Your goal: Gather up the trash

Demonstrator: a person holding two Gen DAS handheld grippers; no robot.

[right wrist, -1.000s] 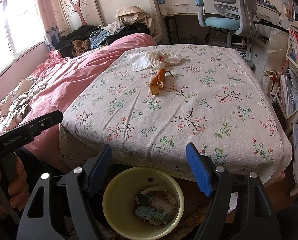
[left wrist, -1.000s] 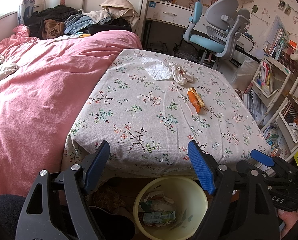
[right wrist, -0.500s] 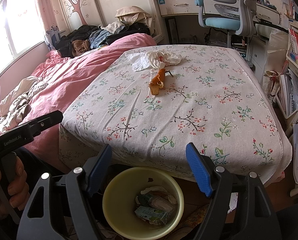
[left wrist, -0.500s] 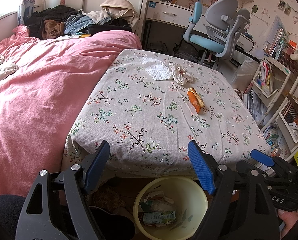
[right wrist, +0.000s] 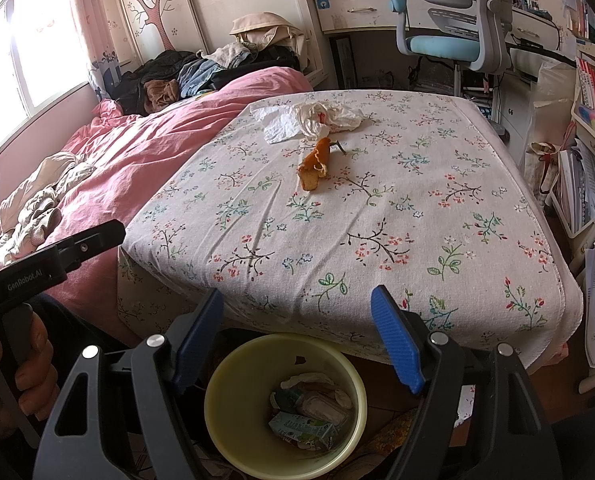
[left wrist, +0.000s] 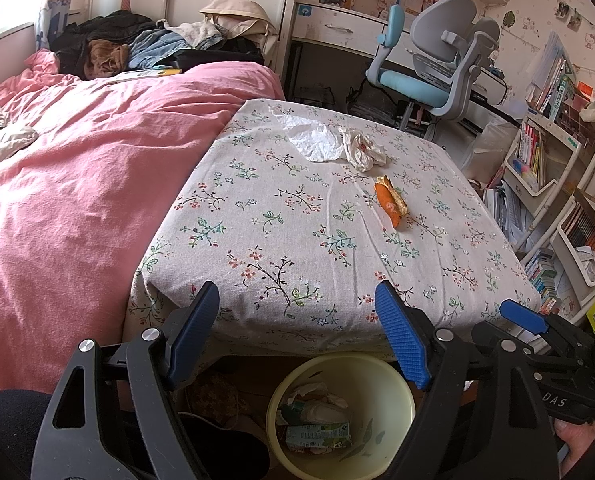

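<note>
Both empty, jaws wide: left gripper (left wrist: 297, 332) and right gripper (right wrist: 297, 332), above the yellow bin (right wrist: 285, 404). Beyond the bin, on the floral tablecloth (right wrist: 377, 240): orange peel (right wrist: 315, 164), crumpled tissue (right wrist: 285, 120) further off. Risk: snagging loose cloth, light tissue slipping out. Left of it, pink bed (left wrist: 77, 180); behind, desk chair (left wrist: 437, 64).

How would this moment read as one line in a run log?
left claw: open, empty | right claw: open, empty | orange peel, crumpled tissues: on floral table | yellow bin: below, part-filled
</note>
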